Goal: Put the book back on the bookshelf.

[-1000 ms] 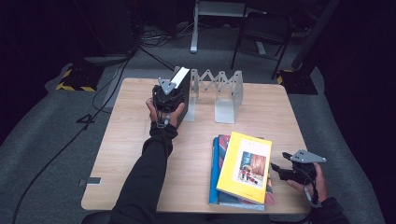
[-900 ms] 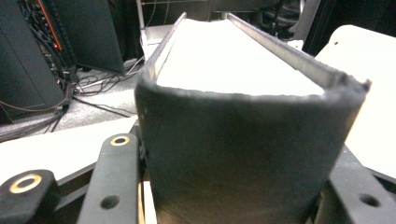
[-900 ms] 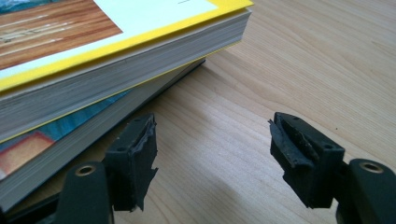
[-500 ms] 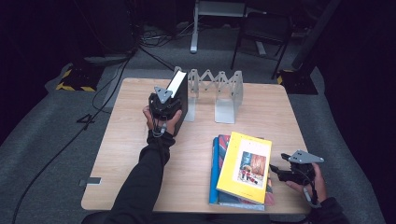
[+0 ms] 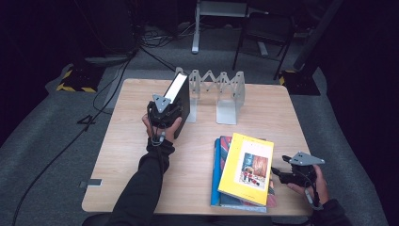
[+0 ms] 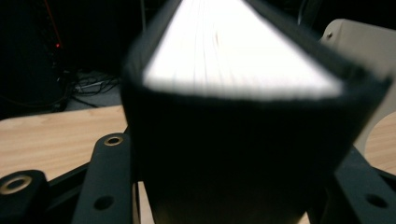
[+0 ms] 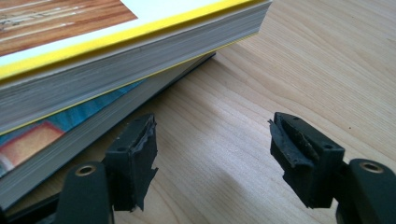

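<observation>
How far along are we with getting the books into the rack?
Nothing is racked yet: the metal rack holds no book. In hand: the left gripper, jaws just opening, has the black book between them at the rack's left end. Left: the yellow book and those beneath, beside the open right gripper.

No lettering on the books can be read.

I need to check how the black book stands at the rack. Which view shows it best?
The high view: the black book stands whole beside the metal rack. The left gripper view gives a blurred close-up of its spine and pages.
</observation>
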A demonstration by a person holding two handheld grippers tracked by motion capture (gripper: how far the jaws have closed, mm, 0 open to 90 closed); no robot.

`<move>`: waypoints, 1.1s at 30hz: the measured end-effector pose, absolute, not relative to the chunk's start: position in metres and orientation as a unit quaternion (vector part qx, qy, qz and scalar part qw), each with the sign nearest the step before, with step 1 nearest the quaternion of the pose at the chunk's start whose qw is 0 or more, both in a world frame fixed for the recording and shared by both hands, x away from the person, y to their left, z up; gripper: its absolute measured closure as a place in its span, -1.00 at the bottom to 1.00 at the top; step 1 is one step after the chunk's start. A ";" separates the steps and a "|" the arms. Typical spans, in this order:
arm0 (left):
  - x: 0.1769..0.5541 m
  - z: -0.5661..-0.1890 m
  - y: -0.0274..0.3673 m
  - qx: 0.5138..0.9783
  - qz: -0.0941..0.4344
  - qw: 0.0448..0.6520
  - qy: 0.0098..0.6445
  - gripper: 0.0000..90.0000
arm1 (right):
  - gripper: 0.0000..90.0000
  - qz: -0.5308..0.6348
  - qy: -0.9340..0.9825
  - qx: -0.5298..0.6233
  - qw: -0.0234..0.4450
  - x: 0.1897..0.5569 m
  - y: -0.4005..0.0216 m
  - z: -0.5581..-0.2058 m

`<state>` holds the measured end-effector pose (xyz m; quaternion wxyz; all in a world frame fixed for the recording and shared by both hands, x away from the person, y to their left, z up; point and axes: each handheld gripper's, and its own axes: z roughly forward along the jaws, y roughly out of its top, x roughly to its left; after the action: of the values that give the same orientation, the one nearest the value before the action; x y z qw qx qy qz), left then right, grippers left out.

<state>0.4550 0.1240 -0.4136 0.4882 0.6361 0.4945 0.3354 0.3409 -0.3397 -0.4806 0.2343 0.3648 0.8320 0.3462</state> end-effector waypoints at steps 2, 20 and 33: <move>0.455 -0.417 0.123 0.638 0.334 0.483 0.498 0.06 | -0.30 0.346 0.833 0.364 0.234 0.341 -0.339 -0.481; 0.463 -0.430 0.104 0.608 0.368 0.467 0.527 0.12 | -0.31 0.336 0.841 0.357 0.231 0.342 -0.335 -0.485; 0.476 -0.428 0.096 0.605 0.372 0.454 0.538 0.07 | -0.31 0.331 0.846 0.351 0.226 0.342 -0.333 -0.487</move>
<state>0.4759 0.0963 -0.4281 0.4540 0.6049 0.5380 0.3722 0.3415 -0.3335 -0.4871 0.2261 0.3511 0.8461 0.3312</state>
